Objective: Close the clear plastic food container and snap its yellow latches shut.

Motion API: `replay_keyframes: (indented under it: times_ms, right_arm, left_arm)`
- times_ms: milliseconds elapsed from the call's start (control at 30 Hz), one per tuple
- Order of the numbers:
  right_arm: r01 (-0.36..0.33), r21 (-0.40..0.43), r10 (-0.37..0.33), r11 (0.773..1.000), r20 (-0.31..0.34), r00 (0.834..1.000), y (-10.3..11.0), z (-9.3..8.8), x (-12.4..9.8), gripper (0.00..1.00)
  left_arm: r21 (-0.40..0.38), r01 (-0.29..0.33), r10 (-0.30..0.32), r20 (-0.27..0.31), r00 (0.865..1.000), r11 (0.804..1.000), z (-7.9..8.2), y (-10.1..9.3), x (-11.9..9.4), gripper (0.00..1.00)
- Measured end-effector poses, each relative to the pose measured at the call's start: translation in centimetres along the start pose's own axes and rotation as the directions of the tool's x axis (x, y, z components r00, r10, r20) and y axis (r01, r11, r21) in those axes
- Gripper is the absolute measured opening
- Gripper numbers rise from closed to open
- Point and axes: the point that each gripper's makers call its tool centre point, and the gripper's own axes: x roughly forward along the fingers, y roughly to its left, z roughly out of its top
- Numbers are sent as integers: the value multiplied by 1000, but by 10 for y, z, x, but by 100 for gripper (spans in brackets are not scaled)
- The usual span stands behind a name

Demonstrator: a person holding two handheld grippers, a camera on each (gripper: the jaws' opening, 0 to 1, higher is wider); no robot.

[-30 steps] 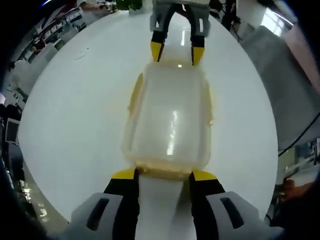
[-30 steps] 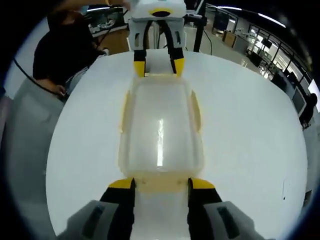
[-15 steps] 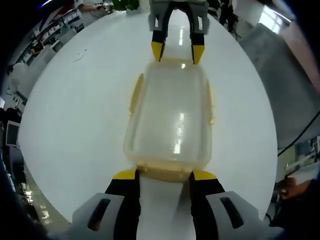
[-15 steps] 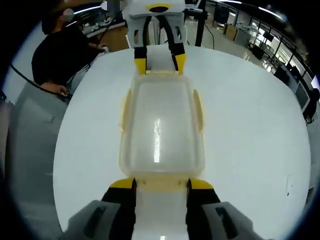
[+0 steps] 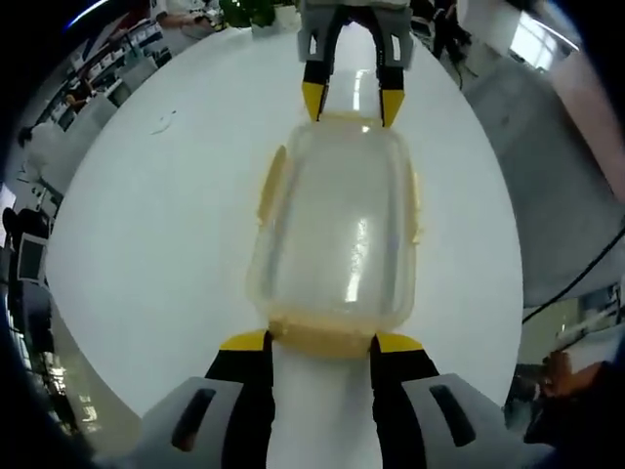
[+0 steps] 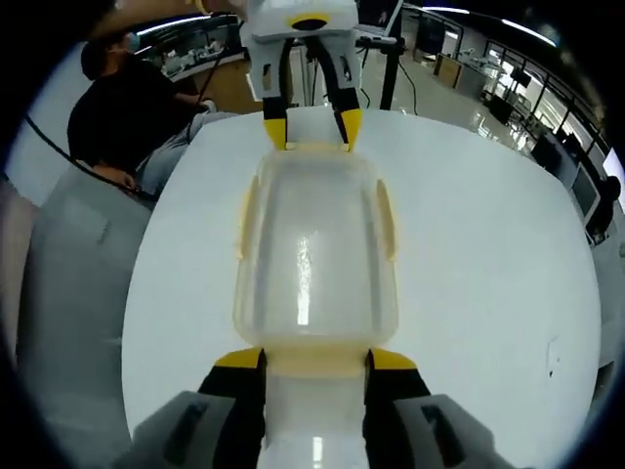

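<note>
In the left gripper view, the left gripper (image 5: 319,341) rises from the bottom edge with its two jaws spread apart, yellow tips forward, black inner faces behind them and grey housings below. Far ahead in this view, the right gripper (image 5: 352,102) points back toward it, also with jaws parted and yellow tips. In the right gripper view, the right gripper (image 6: 314,359) stands the same way, jaws apart and level with each other. The left gripper (image 6: 312,127) faces it from the top, its tips separated.
</note>
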Motion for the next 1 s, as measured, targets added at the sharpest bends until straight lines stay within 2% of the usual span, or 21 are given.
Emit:
replay_keyframes:
  times_ms: [200,433,667,900,1000]
  right_arm:
    - [5,-12,-5,1000,2,1000,5,2,-11,36]
    - [11,-21,-11,1000,6,1000,7,-2,-26,36]
    - [15,-23,-15,1000,-10,1000,10,-9,-37,36]
    - [17,-25,-18,1000,-18,1000,8,-19,-46,36]
    - [29,-29,-29,999,-26,999,5,-25,-50,36]
  left_arm:
    - [9,-12,12,3,1000,1000,6,-3,-10,36]
    - [9,-25,25,11,1000,1000,21,-11,-21,36]
    - [34,-54,53,9,999,998,34,-13,-22,36]
    - [34,-50,50,16,999,998,43,-8,-19,36]
    - [3,-43,43,25,999,999,50,-6,-16,36]
